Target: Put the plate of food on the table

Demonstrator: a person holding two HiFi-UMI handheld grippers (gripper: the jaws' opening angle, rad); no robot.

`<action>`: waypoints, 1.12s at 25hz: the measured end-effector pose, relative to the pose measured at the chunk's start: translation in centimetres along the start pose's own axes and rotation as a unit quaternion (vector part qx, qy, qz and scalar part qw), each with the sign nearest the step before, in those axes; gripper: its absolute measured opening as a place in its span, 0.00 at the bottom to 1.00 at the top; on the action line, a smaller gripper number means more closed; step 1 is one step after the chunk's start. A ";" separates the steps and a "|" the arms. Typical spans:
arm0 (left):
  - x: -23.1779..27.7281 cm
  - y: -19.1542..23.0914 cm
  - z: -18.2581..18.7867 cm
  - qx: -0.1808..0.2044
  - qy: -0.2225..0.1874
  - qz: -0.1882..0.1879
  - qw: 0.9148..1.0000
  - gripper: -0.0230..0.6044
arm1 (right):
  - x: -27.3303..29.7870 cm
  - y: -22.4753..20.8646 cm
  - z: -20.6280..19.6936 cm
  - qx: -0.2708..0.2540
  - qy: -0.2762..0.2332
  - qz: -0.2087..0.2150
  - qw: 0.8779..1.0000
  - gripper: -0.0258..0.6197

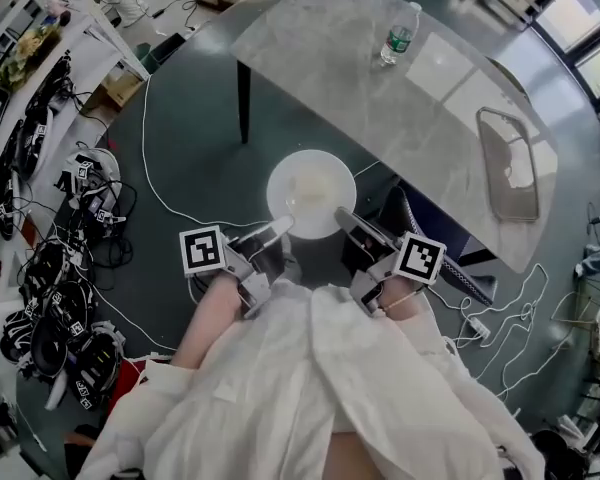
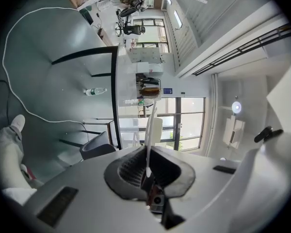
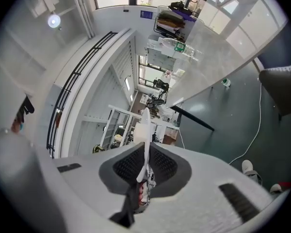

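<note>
I've got the plate (image 1: 311, 193) clamped by its near rim in the left gripper (image 1: 279, 229) and right gripper (image 1: 344, 216), over the floor short of the surface (image 1: 380, 108); next, I judge, carry it farther and lower it level.

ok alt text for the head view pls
Looking down, a person in white holds a white plate by its rim with the left hand-held gripper and the right hand-held gripper, over a dark floor just short of a marble table. A water bottle and a tray stand on the table.
</note>
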State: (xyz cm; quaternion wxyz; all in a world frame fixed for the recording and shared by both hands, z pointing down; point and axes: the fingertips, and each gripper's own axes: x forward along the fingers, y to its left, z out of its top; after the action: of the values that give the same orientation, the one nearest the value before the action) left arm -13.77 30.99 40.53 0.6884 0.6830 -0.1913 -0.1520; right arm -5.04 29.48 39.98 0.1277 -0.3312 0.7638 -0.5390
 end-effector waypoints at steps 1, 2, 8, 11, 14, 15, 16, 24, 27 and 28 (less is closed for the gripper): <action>0.2 -0.3 1.1 0.005 0.004 -0.001 1.000 0.08 | 0.8 0.1 0.6 0.004 -0.006 0.000 1.000 0.06; 0.4 -0.6 2.0 0.011 0.007 -0.001 1.000 0.08 | 1.6 0.2 1.2 0.007 -0.012 0.000 1.000 0.06; 1.1 -1.3 8.2 0.025 0.008 -0.004 1.000 0.08 | 6.7 0.6 4.4 0.010 -0.039 0.007 0.999 0.06; 1.2 -1.6 10.4 0.037 0.017 -0.003 0.999 0.08 | 8.5 1.0 5.3 0.012 -0.055 0.011 0.998 0.06; 1.4 -1.4 11.6 0.039 0.031 -0.005 0.999 0.08 | 9.3 0.4 5.6 0.033 -0.064 0.003 0.997 0.06; 1.6 -1.4 11.8 0.036 0.033 -0.009 0.999 0.08 | 9.5 0.2 5.6 0.041 -0.066 0.000 0.997 0.06; 1.6 -1.4 11.9 0.032 0.035 -0.013 0.999 0.08 | 9.6 0.2 5.7 0.042 -0.066 -0.002 0.997 0.06; 2.3 -0.7 13.1 0.015 0.050 -0.010 0.999 0.08 | 10.4 -0.7 6.3 0.046 -0.068 -0.022 0.996 0.06; 2.8 -0.3 14.2 0.014 0.050 -0.008 0.999 0.08 | 11.3 -1.2 7.2 0.037 -0.065 -0.021 0.997 0.06; 3.1 -0.2 14.6 0.014 0.049 -0.008 0.999 0.08 | 11.6 -1.4 7.5 0.038 -0.065 -0.021 0.997 0.06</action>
State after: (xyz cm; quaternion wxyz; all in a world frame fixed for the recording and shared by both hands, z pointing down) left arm -17.95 16.67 40.39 0.6860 0.7008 -0.1536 -0.1212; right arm -9.10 16.21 40.20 0.1782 -0.3763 0.7256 -0.5479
